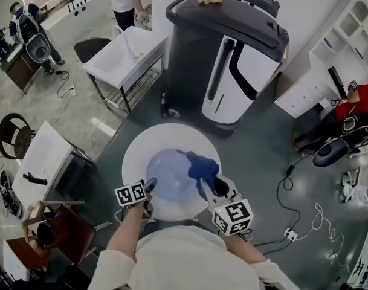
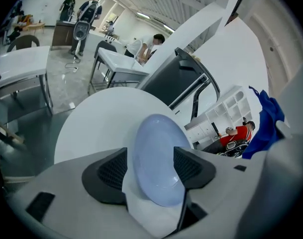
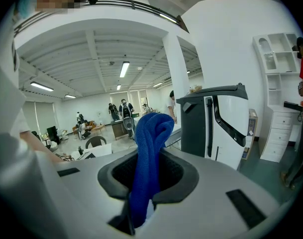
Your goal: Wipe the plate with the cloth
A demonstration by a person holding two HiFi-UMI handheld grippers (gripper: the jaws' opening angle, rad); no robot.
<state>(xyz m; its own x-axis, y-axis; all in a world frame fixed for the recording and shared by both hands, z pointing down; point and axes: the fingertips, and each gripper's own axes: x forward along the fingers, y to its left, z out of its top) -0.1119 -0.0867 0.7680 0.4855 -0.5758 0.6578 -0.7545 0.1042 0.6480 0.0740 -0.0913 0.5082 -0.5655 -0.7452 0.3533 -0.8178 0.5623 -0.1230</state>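
Pale blue round plate (image 1: 168, 175) sits on the round white table (image 1: 135, 147), on the side nearest the person, roughly centred between the two grippers. Left gripper (image 1: 151, 185) is at the plate's near-left rim. In the left gripper view its jaws stand wide apart with the rim of the plate between the black ribbed pads. The pads don't clamp it, so the gripper is open around the plate, not holding it.

Right gripper (image 1: 208, 183) is at the plate's right side. Its jaws are closed on a bright blue terry cloth (image 1: 200, 165). In the right gripper view the cloth is pinched low between the pads and the bunched end sticks up past the jaw tips. In the head view the cloth overlaps the plate's upper-right part. Can't tell if it touches the plate surface.

Both grippers angle downward toward the table. Behind the table stands a large dark grey and white machine (image 1: 232, 59), well apart from the plate. A small white rectangular table (image 1: 120, 56) is off to the upper left. A person in a red top (image 1: 356, 98) is at the far right edge.
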